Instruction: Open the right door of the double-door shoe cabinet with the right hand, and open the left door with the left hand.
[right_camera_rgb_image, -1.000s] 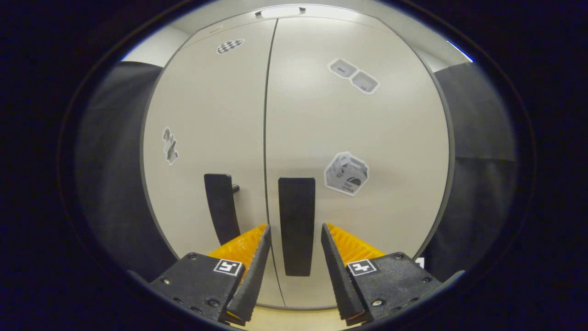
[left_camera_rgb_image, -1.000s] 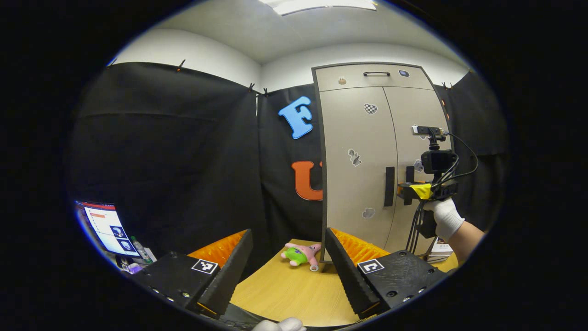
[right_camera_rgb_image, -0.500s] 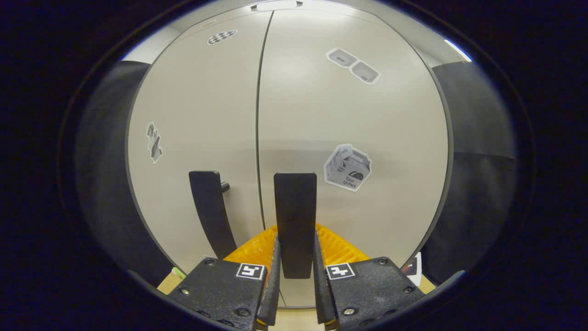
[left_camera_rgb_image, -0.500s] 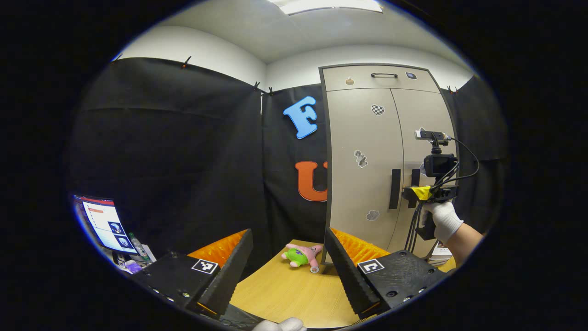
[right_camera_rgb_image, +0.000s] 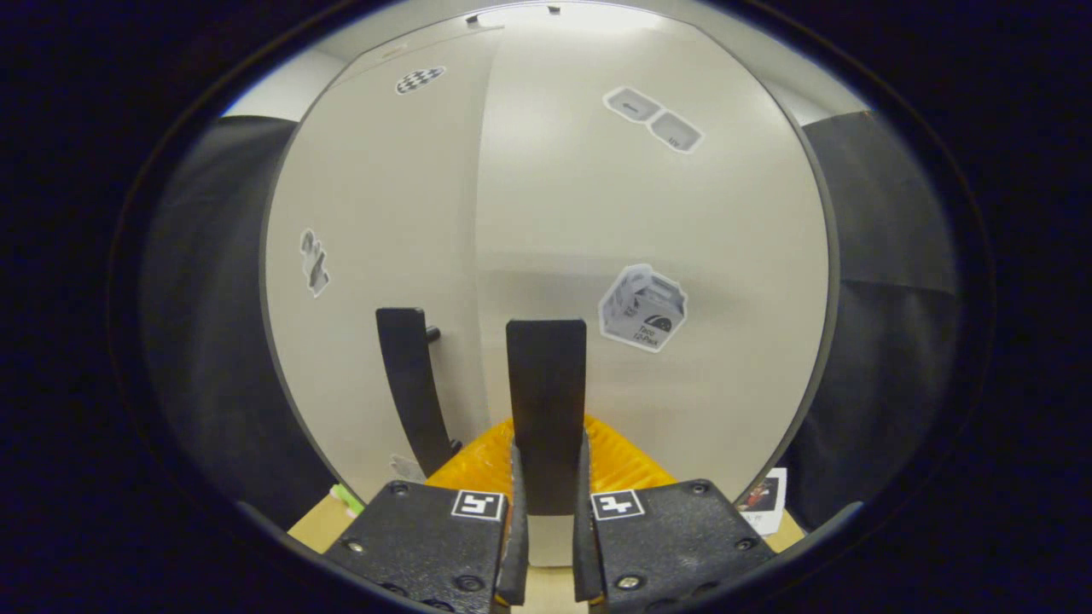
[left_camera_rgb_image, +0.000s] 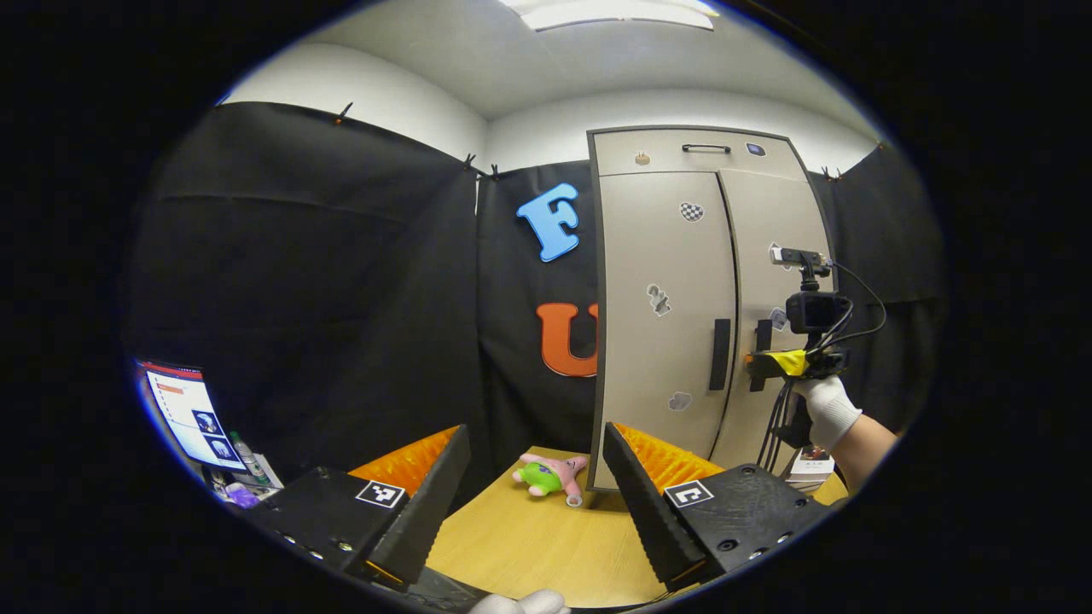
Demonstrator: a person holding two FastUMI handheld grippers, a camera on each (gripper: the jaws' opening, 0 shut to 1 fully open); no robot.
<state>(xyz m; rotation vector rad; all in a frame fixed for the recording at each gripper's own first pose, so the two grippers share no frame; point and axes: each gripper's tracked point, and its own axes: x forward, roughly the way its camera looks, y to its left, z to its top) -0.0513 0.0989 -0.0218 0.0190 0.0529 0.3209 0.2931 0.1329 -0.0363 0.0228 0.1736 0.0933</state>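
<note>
**Right door cracks open, left door waits**

The left gripper (left_camera_rgb_image: 533, 503) hangs wide-jawed and empty, the shut left door (left_camera_rgb_image: 665, 315) well ahead of its jaws; the right gripper (right_camera_rgb_image: 546, 546) clamps the right door's handle (right_camera_rgb_image: 546, 401) between its jaws, the right door (right_camera_rgb_image: 648, 256) barely ajar.

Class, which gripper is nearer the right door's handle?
Right. The right gripper is clamped on the right door's handle; the left gripper hangs open over the table, well short of the cabinet.

Beige right door (right_camera_rgb_image: 648, 230) ajar, left door (right_camera_rgb_image: 384, 222) closed
</note>
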